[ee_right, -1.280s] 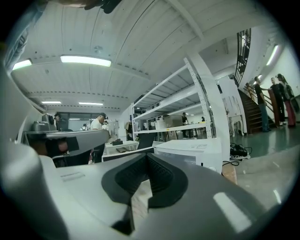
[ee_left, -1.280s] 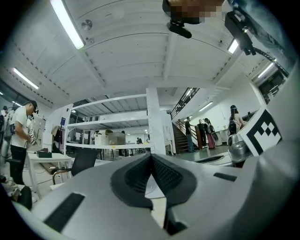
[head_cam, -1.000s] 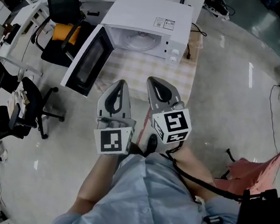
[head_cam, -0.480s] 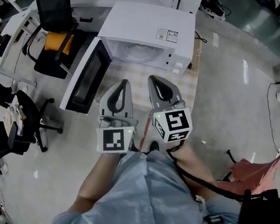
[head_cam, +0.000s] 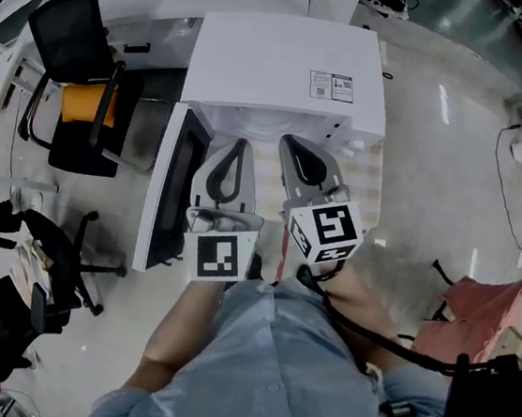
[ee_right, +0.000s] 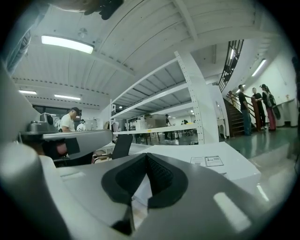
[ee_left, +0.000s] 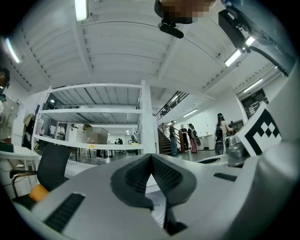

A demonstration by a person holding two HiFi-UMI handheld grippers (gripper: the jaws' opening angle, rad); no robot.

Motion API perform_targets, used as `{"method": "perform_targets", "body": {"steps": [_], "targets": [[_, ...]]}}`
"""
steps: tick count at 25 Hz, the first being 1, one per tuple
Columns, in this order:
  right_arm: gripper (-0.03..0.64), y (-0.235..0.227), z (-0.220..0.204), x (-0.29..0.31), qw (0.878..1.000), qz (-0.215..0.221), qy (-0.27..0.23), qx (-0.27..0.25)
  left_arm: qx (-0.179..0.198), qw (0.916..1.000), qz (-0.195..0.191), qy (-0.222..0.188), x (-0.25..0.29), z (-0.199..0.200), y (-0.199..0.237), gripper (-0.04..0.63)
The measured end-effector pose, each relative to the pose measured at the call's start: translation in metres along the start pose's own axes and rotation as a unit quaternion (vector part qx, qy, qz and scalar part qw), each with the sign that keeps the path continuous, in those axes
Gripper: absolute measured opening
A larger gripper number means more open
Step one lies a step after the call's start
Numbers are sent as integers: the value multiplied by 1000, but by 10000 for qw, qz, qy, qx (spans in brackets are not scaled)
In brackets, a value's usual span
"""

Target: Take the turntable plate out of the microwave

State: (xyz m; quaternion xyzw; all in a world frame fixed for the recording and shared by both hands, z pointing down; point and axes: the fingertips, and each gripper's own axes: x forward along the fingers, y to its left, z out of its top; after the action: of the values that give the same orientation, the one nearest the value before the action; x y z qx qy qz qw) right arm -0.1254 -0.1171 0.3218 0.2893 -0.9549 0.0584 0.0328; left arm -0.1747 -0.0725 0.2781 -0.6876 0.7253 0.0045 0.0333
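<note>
The white microwave (head_cam: 288, 65) stands on a checked tablecloth (head_cam: 367, 173) with its door (head_cam: 177, 188) swung open to the left. Its top hides the cavity in the head view, so I cannot see the turntable plate. My left gripper (head_cam: 239, 142) and right gripper (head_cam: 289, 140) are side by side, their tips at the front edge of the opening. Both are shut with nothing in them. The left gripper (ee_left: 151, 154) has its pads meeting at the tip. The right gripper (ee_right: 146, 154) looks along the microwave's top (ee_right: 206, 164).
An office chair with an orange cushion (head_cam: 78, 100) stands left of the microwave, and black chairs (head_cam: 51, 267) crowd the near left. A pink object (head_cam: 474, 319) lies on the floor at right. Shelving (ee_right: 187, 108) and people by a staircase (ee_right: 255, 108) stand far behind.
Both grippers have moved forward together to the microwave's front. The plate that showed inside the cavity is now hidden under the microwave's top.
</note>
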Motion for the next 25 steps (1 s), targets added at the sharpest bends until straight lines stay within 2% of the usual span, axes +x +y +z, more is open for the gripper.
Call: {"method": "perform_targets", "body": {"steps": [5,13,20,25], "targets": [[2,-8,-5,22,9989,-464,27,93,-89,9987,-486,99,26,-14,16,8],[2,-25,-21,33,9966,-796,67,185,-190,9963,-792,258,47,-41,17,8],[2,-35,-48,37,9971,-684,50,326,-48,9967,-766,268,56,-66,8,8],[2,-38,-89,40,9968,-590,166,505,36,9977,-642,197,58,-88,9,8]]}}
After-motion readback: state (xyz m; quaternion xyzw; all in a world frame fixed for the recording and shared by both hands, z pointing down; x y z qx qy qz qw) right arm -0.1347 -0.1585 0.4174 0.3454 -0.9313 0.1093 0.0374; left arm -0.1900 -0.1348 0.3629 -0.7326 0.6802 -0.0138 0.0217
